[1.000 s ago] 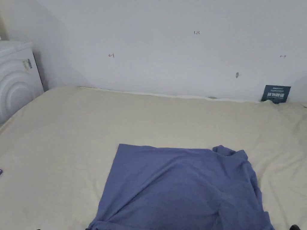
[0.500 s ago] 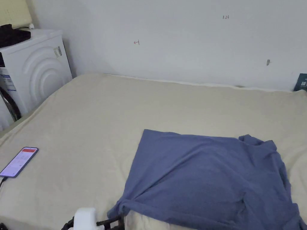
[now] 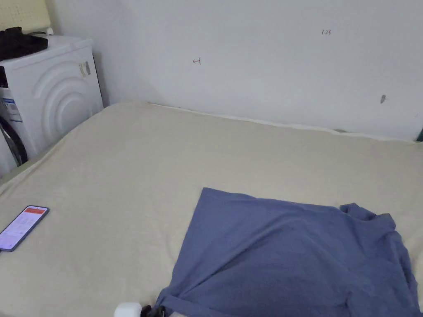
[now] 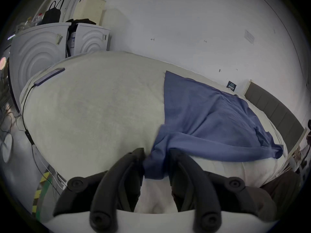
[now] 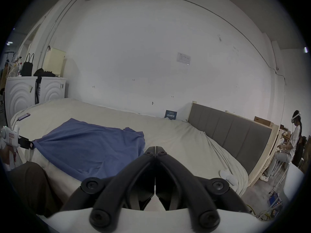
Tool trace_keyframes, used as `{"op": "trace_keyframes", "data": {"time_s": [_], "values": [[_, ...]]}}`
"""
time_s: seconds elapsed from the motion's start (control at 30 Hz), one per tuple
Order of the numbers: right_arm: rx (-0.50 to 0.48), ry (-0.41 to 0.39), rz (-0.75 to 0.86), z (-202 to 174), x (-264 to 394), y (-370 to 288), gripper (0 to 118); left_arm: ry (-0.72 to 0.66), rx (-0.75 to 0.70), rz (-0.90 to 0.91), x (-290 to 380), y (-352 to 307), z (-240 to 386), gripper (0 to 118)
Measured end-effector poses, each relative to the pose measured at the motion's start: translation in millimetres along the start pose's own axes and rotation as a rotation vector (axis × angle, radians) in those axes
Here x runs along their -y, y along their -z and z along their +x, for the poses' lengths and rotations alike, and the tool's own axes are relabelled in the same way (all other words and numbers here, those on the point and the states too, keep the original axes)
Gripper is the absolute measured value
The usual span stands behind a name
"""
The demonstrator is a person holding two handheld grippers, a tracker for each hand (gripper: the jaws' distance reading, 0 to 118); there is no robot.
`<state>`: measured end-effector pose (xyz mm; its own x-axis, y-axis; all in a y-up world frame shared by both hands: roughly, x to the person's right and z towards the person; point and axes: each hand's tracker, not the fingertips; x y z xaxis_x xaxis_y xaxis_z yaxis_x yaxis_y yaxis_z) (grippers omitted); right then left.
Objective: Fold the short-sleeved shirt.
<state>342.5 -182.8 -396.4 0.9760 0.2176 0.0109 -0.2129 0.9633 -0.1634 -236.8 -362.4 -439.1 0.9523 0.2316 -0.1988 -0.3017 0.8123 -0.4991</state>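
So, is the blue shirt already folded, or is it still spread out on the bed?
Mostly spread. The blue shirt lies open on the bed, wrinkled, with its near corner between the left gripper's jaws.

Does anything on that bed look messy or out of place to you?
The blue shirt lies crooked and rumpled, its far right corner bunched up and its near left corner hanging between the left gripper's jaws. A phone sits on the bed by its left edge, an odd place beside a folding job.
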Motion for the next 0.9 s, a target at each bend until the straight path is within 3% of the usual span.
{"op": "trace_keyframes", "data": {"time_s": [0.17, 0.3, 0.33, 0.37, 0.4, 0.43, 0.5, 0.6, 0.67, 0.7, 0.73, 0.77, 0.87, 0.9], "values": [[-0.019, -0.010, -0.057, -0.9, 17.7, 9.1, 0, 0.117, 0.020, 0.067, 1.1, -20.0, 5.8, 19], [-0.069, 0.020, -0.121, -2.8, 40.5, 23.7, 5, 0.123, -0.002, 0.114, -5.5, -42.0, 8.0, 16], [-0.083, 0.027, -0.130, -4.6, 44.9, 27.3, 27, 0.110, 0.002, 0.114, -6.8, -44.6, 6.6, 16], [-0.114, 0.049, -0.172, -5.8, 50.7, 35.3, 79, 0.103, 0.005, 0.119, -8.4, -46.7, 4.3, 15], [-0.146, 0.071, -0.238, -6.1, 55.3, 44.3, 113, 0.100, 0.011, 0.117, -9.6, -47.5, 2.3, 14], [-0.163, 0.089, -0.286, -6.7, 60.9, 52.8, 118, 0.100, 0.014, 0.113, -10.1, -48.3, 4.0, 14], [-0.232, 0.131, -0.308, -10.7, 71.7, 68.1, 118, 0.113, 0.020, 0.110, -10.8, -48.4, 3.2, 14], [-0.248, 0.052, -0.382, -27.3, 83.7, 98.2, 118, 0.126, 0.026, 0.097, -12.6, -49.3, 6.0, 11], [-0.282, 0.041, -0.410, -35.8, 91.8, 112.7, 115, 0.132, 0.027, 0.094, -13.5, -48.5, 5.7, 9], [-0.321, 0.050, -0.423, -37.7, 96.0, 118.4, 105, 0.137, 0.031, 0.092, -14.4, -48.8, 6.8, 8], [-0.350, 0.058, -0.449, -42.0, 97.8, 123.7, 78, 0.142, 0.029, 0.089, -15.2, -48.1, 6.9, 6], [-0.361, 0.048, -0.467, -45.2, 101.2, 127.9, 1, 0.150, 0.031, 0.084, -15.8, -47.0, 6.5, 5], [-0.265, -0.072, -0.501, -49.6, 113.1, 133.6, 2, 0.152, 0.040, 0.070, -16.4, -45.3, 7.7, 4], [-0.295, -0.045, -0.491, -45.8, 113.7, 133.1, 2, 0.157, 0.037, 0.066, -16.2, -42.5, 6.4, 4]]}}
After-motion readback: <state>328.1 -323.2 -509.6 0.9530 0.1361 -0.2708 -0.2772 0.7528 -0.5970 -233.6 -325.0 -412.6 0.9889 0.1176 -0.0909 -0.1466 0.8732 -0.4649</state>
